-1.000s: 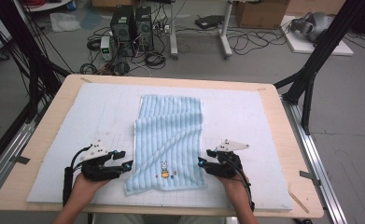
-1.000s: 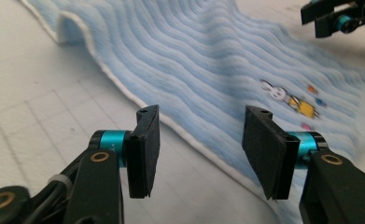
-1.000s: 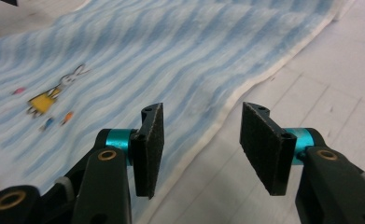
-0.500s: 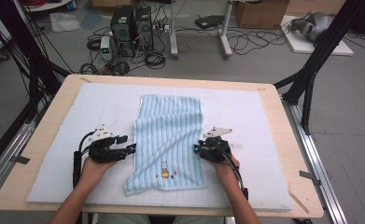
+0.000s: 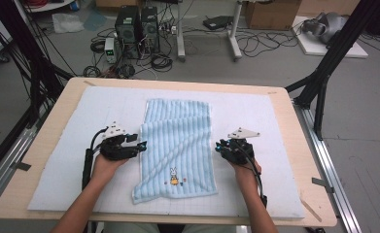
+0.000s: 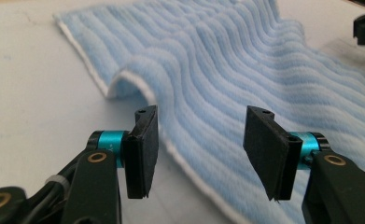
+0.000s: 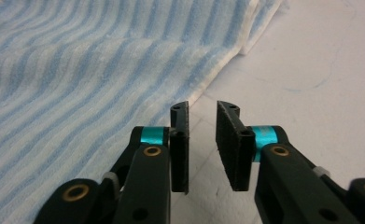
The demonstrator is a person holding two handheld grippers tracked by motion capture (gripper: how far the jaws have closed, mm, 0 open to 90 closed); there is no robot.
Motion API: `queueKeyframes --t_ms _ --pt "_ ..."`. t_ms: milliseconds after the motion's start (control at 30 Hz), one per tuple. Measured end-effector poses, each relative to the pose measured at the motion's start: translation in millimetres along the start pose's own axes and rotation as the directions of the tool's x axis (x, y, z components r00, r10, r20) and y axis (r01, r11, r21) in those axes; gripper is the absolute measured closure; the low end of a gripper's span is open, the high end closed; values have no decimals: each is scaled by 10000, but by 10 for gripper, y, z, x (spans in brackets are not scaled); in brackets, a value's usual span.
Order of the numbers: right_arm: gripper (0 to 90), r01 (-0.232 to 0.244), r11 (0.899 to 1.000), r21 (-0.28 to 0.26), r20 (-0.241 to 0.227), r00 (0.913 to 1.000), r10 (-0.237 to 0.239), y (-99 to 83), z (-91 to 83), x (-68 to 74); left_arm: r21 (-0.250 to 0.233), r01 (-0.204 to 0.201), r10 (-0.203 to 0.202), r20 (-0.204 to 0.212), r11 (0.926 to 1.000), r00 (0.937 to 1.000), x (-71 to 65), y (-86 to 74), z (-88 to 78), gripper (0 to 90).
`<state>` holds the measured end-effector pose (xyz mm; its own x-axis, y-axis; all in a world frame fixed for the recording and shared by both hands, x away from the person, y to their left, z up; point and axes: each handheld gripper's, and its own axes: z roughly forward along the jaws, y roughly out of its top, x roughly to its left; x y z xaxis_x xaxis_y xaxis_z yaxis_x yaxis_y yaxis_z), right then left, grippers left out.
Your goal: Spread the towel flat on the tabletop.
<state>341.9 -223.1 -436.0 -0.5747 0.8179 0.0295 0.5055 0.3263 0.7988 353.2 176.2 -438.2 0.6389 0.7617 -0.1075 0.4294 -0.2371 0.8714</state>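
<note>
As both hands advance from the counter's near edge, each hand-held gripper, left (image 5: 140, 145) and right (image 5: 218, 145), flanks the towel (image 5: 178, 145), jaws apart, probably poised to pinch.

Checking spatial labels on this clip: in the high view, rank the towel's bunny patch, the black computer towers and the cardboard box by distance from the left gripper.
From the left gripper:
1. Bunny patch, on the towel, to its right.
2. Computer towers, on the floor beyond the table.
3. Cardboard box, far right on the floor.
</note>
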Motion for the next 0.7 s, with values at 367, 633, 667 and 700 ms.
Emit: queueKeyframes --t_ms 367,633,667,700 --pt "561 141 9996 242 -545 9984 -128 -24 88 54 1812 -1657 1887 -1183 9694 9749 -54 148 482 815" --pt "589 155 9986 507 -957 9954 -106 -22 154 122 1585 -1218 1518 -1935 9798 9693 92 188 566 873" --pt "590 86 9989 468 -1008 9949 -38 -19 153 123 1543 -1191 1501 -2074 9808 9667 116 199 570 873" --pt "591 18 9989 465 -1038 9946 30 -16 153 126 1537 -1052 1364 -2089 9825 9684 152 211 574 873"
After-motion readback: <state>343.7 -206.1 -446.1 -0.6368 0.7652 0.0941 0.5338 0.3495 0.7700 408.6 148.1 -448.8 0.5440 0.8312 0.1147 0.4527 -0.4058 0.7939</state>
